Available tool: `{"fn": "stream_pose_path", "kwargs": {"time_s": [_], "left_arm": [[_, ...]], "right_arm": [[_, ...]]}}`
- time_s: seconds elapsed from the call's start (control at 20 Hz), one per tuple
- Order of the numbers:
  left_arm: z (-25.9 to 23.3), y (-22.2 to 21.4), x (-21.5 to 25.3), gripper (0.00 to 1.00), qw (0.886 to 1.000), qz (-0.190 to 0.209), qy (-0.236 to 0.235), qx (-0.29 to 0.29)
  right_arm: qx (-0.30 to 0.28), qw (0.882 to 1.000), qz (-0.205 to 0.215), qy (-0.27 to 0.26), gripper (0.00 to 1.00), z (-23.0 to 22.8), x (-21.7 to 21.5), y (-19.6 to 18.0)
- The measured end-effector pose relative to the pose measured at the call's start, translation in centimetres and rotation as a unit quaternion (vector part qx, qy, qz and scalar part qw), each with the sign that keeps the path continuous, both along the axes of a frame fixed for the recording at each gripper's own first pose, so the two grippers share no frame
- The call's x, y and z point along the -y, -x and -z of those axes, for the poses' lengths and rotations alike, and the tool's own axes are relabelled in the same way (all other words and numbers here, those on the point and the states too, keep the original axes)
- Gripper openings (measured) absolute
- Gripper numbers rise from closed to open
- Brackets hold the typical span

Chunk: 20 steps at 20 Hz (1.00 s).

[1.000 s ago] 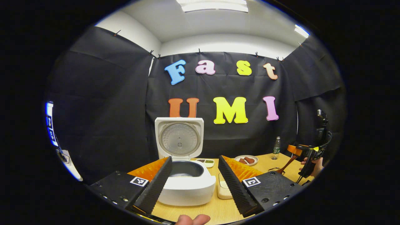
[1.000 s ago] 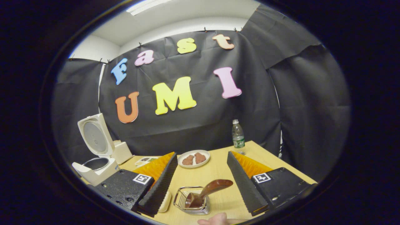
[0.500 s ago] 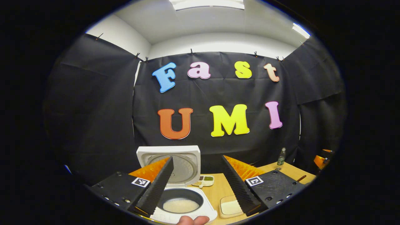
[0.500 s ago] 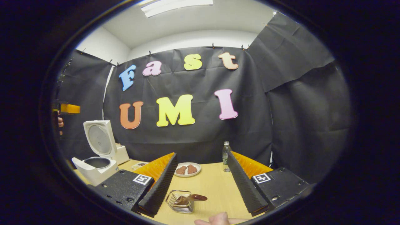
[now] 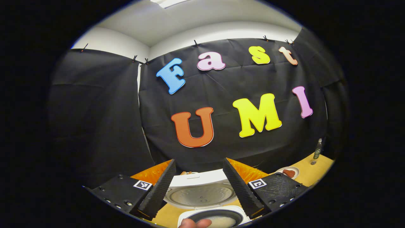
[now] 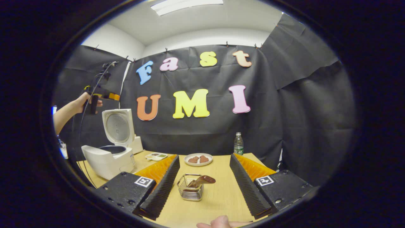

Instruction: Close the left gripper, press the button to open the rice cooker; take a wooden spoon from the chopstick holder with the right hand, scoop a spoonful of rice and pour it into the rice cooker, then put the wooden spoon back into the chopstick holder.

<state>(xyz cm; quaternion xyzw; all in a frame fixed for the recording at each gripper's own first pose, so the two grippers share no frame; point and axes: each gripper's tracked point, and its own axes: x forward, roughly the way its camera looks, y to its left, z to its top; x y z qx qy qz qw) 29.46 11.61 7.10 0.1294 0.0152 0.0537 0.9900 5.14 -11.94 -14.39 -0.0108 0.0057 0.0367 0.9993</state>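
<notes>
Pulled back since a sec ago: right gripper (image 6: 204, 186) wide open, nothing held. Wooden spoon (image 6: 201, 181) back in chopstick holder (image 6: 190, 192), dead ahead btwn fingers, handle tilted up-right. Rice cooker (image 6: 109, 156) open, far left.

Our right gripper (image 6: 204, 190): fingers wide apart, nothing between them. Chopstick holder (image 6: 190, 191) at 12 o'clock, wooden spoon (image 6: 202, 180) resting in it, leaning right. Rice cooker (image 6: 109, 157) at 10 o'clock, lid up. Left gripper (image 6: 100, 94) held above cooker by hand (image 6: 84, 100). Plate (image 6: 198, 159) and bottle (image 6: 238, 144) farther back on table (image 6: 218, 199).
</notes>
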Motion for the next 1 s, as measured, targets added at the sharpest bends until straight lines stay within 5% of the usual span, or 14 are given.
{"fn": "stream_pose_path", "kwargs": {"time_s": [0.45,0.7,1.0], "left_arm": [[3.8,-5.6,-2.2,0.95,0.998,-0.041,0.017,-0.032],[5.0,-5.4,-0.9,0.94,0.994,-0.009,0.096,-0.054],[5.4,-3.9,-0.8,0.95,0.991,-0.015,0.107,-0.076]], "right_arm": [[-0.028,0.999,-0.016,-0.038,1.00,3.2,-0.8,1.5],[-0.028,0.999,-0.009,-0.037,1.00,3.5,-1.0,1.9],[-0.017,0.999,-0.012,-0.033,1.00,2.8,-1.8,2.9]]}}
